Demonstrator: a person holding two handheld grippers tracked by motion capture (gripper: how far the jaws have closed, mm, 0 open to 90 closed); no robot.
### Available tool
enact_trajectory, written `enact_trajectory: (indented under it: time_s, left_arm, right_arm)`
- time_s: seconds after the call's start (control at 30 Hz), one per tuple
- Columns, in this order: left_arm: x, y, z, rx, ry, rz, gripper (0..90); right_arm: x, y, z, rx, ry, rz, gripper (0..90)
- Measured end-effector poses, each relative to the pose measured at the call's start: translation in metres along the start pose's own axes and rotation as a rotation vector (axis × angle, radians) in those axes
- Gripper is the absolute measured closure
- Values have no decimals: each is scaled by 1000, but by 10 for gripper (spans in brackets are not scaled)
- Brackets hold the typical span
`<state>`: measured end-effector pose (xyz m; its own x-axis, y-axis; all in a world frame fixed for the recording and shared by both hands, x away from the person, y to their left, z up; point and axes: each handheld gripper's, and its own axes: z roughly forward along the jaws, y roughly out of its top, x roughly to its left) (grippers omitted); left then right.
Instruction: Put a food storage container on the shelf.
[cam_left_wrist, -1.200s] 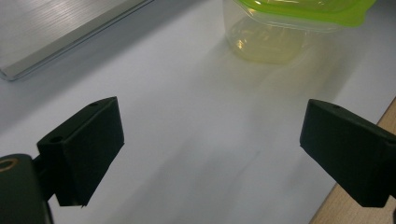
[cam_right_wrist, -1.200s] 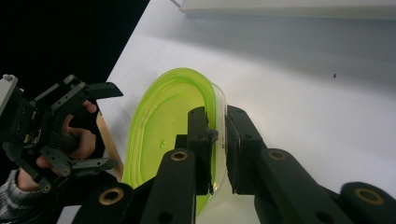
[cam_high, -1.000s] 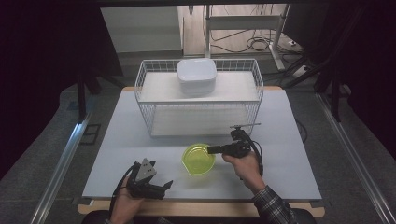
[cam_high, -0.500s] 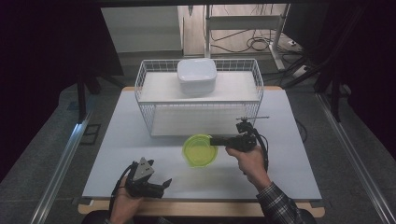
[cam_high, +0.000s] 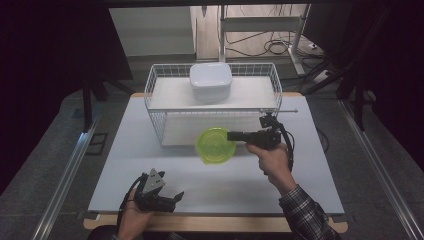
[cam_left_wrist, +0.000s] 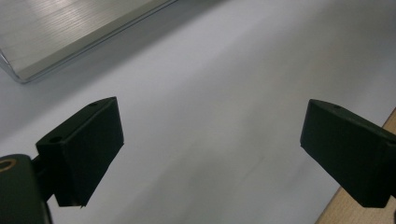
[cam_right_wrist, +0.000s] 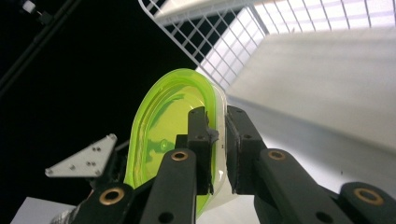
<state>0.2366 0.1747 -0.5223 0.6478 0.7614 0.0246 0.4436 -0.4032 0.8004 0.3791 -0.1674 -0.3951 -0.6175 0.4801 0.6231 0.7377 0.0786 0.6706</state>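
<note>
Nearest the person, at the front edge of the pale grey table (cam_high: 150, 145), the left gripper (cam_high: 170, 198) rests low in the left hand (cam_high: 131, 216), its grey three-cornered plate facing up; in the left gripper view its two black jaws stand spread wide with only bare tabletop between them, and the wooden front lip of the table shows at the lower right corner. Farther in and to the right, the right hand (cam_high: 270, 157) with a plaid sleeve holds the right gripper (cam_high: 231, 135) level, pointing leftward across the table. Its jaws are pinched on the rim of a translucent lime-green plastic bowl (cam_high: 215, 145), which hangs clear above the table just in front of the rack's front wall. In the right gripper view the two black pads clamp the bowl's wall (cam_right_wrist: 161, 121) — one pad inside, one outside. The bowl is tipped: in the high view its open mouth faces up and toward the camera, so the rim reads as a near-round oval with its wider span running left to right, the gripped edge on the right. Directly behind it stands a white wire-mesh rack (cam_high: 155, 87) with a flat white shelf, its front mesh close to the bowl's far edge — the nearest obstacle. On the shelf toward the back sits a white rounded-square plastic container (cam_high: 210, 80), upside up or lidded I cannot tell. Beyond the table, cables lie on the floor (cam_high: 270, 47).
</note>
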Motion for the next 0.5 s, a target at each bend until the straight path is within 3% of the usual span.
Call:
enact_trajectory:
  time_s: [0.5]
  left_arm:
    - [1, 0, 0, 1, -3, 4, 55]
  right_arm:
    - [22, 48, -18, -85, -3, -20, 815]
